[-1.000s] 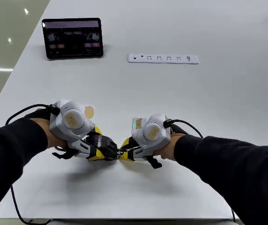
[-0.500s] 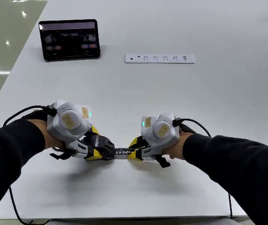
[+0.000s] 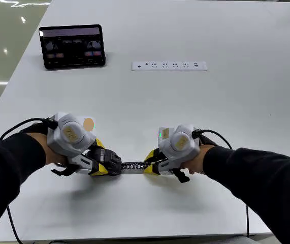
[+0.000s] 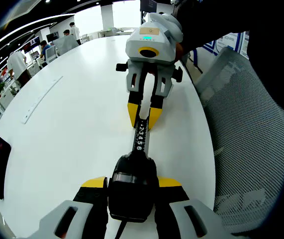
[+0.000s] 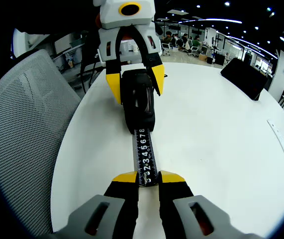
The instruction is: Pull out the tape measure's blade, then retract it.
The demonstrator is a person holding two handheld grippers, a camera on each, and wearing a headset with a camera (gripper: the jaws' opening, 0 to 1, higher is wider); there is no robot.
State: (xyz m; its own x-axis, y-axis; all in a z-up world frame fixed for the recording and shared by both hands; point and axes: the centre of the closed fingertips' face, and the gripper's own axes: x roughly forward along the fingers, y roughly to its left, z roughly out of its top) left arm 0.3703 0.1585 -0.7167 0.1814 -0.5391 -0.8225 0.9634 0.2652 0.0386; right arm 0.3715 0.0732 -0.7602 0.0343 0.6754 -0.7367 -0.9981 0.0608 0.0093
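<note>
The black tape measure case [image 3: 108,161] [image 4: 132,186] [image 5: 138,101] rests low on the white table [image 3: 195,117] near its front edge, with my left gripper [image 3: 104,166] [image 4: 132,183] shut on it. A short stretch of numbered blade [image 3: 133,165] [image 4: 140,138] [image 5: 143,154] runs out of the case to the right. My right gripper [image 3: 149,168] [image 5: 147,178] is shut on the blade's end, its yellow fingertips [image 5: 127,177] pinching it. The two grippers face each other, a small gap apart.
A dark tablet [image 3: 72,46] stands at the back left and a white power strip [image 3: 168,65] lies at the back middle. A mesh chair back [image 4: 251,149] [image 5: 22,129] is beside the table's front edge. People work at desks far off.
My right gripper has moved right, away from the case, drawing out more blade. The gap between the grippers has widened. The left gripper stays shut on the case.
</note>
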